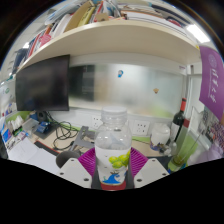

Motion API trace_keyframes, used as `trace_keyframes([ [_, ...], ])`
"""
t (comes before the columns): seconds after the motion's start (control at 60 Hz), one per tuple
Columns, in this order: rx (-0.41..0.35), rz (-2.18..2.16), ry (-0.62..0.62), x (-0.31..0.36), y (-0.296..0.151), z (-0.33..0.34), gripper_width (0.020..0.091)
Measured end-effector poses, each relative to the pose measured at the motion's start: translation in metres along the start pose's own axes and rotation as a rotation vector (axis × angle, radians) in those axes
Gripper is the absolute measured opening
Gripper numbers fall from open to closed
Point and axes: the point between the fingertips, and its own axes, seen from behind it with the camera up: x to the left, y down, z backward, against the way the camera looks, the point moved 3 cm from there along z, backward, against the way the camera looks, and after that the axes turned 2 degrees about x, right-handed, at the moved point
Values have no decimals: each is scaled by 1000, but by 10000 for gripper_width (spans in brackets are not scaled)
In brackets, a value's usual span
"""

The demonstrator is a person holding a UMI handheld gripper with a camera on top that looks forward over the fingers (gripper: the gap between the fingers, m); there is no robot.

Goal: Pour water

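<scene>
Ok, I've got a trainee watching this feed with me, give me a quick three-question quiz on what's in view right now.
1. True or false: the water bottle stands between the gripper fingers.
2. What is the dark flat thing beyond the bottle, by the wall?
A. a monitor
B. a window
C. a door
3. Fill in: the bottle's label is mostly ____.

Key
1. True; the pink pads sit close at both sides, though whether they press on it cannot be told.
2. A
3. Green, yellowish.
</scene>
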Motion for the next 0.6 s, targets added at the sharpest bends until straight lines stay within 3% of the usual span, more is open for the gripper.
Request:
trace_keyframes([
  [0.267,-18,-56,-24,-8,53,-37,424],
  [0.6,-57,-48,-35,-10,78,-50,423],
])
